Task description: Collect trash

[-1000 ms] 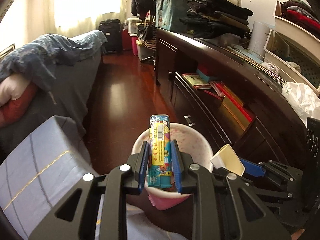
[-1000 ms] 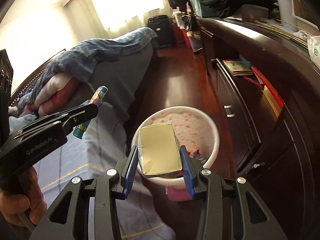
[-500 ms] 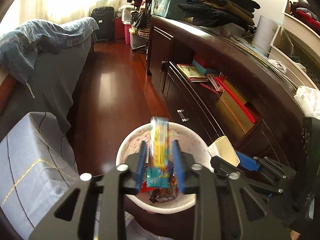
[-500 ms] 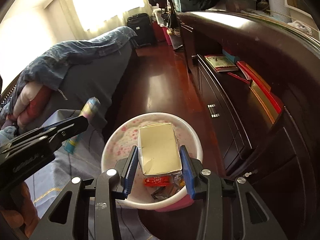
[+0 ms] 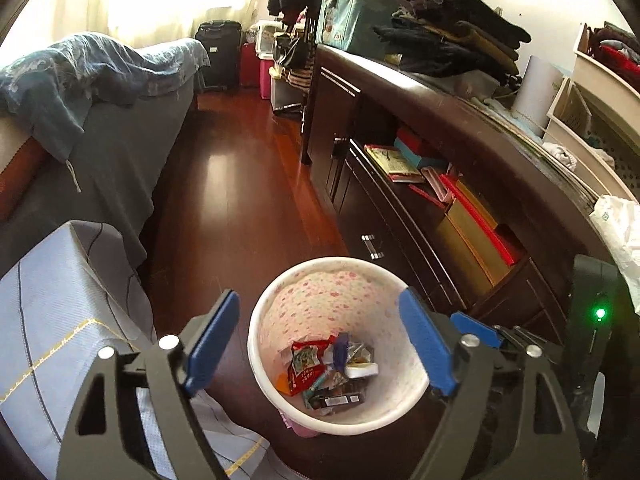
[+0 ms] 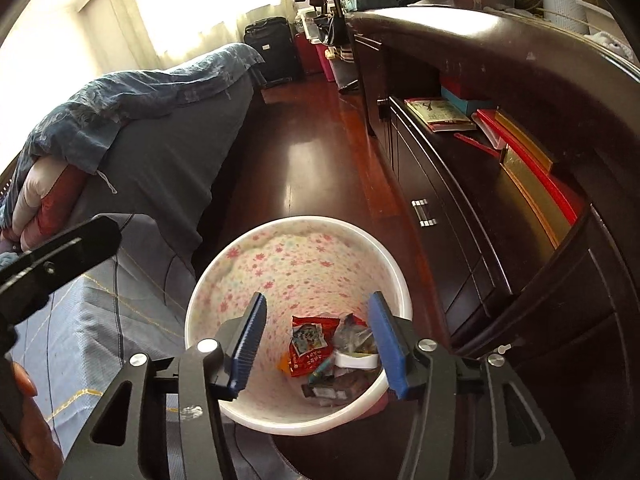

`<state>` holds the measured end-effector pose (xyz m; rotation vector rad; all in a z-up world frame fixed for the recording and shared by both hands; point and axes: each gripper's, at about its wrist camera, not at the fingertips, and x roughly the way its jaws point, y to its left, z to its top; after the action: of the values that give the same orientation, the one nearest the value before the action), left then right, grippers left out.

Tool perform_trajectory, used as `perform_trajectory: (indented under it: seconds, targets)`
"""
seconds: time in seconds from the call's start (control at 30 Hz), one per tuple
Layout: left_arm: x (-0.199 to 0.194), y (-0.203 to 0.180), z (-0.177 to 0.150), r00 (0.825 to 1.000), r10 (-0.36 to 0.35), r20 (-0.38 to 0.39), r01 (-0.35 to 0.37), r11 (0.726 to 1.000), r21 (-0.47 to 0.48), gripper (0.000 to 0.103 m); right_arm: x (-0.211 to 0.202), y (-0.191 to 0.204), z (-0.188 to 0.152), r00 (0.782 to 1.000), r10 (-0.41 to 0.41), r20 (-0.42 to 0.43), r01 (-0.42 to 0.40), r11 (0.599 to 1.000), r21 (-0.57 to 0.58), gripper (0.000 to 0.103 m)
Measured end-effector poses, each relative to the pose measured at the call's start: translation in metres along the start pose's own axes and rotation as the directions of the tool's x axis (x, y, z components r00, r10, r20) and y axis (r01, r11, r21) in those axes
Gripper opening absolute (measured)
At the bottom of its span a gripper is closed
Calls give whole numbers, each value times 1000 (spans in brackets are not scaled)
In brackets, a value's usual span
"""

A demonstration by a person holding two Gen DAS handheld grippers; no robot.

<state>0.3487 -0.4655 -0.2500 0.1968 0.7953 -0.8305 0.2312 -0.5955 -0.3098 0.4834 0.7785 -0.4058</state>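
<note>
A white bin (image 5: 280, 300) with a pink flower lining stands on the wood floor between bed and cabinet; it also shows in the right wrist view (image 6: 224, 272). Several wrappers lie at its bottom, a red packet (image 5: 306, 364) (image 6: 310, 340) among them. My left gripper (image 5: 320, 340) is open and empty, its jaws spread wide over the bin. My right gripper (image 6: 320, 340) is open and empty too, just above the bin's mouth. The right gripper's body shows at the right in the left wrist view (image 5: 592, 320).
A bed with a grey-blue checked cover (image 5: 48, 300) is at the left, with a blue quilt (image 5: 80, 68) further back. A long dark cabinet (image 5: 420, 208) with books on its shelf runs along the right. A suitcase (image 5: 218, 52) stands at the far end of the floor.
Both grippers moved over the bin and opened. The colourful tube-shaped wrapper left my left gripper and the pale carton left my right gripper; both dropped into the bin.
</note>
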Motion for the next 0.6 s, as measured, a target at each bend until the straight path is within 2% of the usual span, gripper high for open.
perform_trajectory:
  seconds: [0.07,0.13,0.23,0.3,0.47,0.6]
  targets:
    - [-9,-1,0,1000,6,11,-6,1000,1,88,-6,4,-1,1000,-11,2,11,1000,-7,56]
    - [-22,-1,-1,999,18,27,-18,1000,-1,93,-15,9,-2,1000,-17,9,17,1000,-15,62]
    - [-48,1,-4,997,47,61,-47,999,-11,99,-34,21,-8,999,-34,41,35,999,-38,75]
    - [-68,4,-9,995,67,79,-65,998,-25,99,-48,31,-13,998,-33,60,36,998,-52,90]
    - [-124,23,-23,985,131,113,-123,989,-81,99,-79,58,-28,998,14,68,-8,996,-85,97]
    - [-183,45,-43,963,220,155,-197,969,-152,99,-105,91,-45,996,55,63,-45,987,-153,99]
